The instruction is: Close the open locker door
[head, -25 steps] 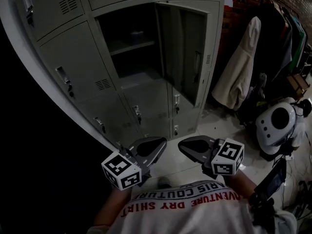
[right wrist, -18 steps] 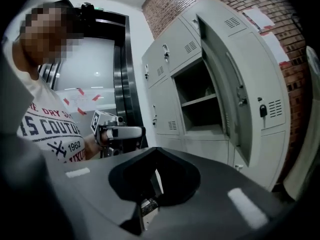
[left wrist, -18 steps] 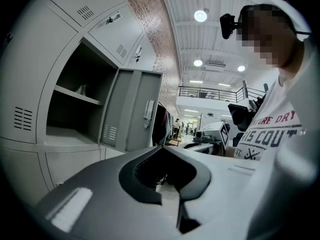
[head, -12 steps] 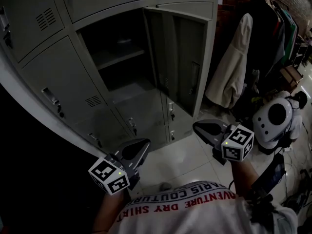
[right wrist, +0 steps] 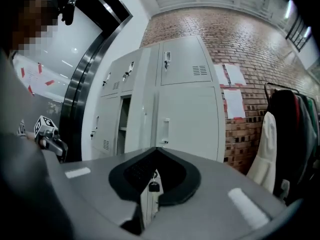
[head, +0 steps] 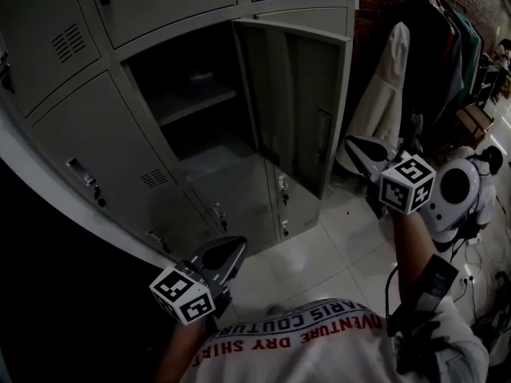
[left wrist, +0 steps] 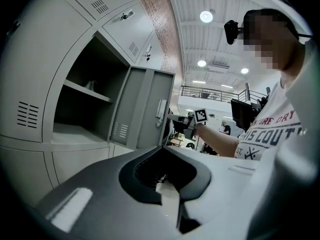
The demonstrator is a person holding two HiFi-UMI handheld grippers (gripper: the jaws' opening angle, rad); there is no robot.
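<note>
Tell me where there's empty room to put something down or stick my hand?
Free: floor tiles between the lockers and the left gripper; the open locker's bottom, under its shelf. Crowded: right of the open door, where a white coat hangs beside the right gripper.

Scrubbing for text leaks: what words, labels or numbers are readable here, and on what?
"ARIS COUTURE", "VENTURE DRY SHIRT": shirt, upside down, partly cut off.
"ORE DRY", "IS COUT": same shirt, left gripper view.
Paper sheets on brick wall: too blurred to read.
Locker doors: no readable labels.
</note>
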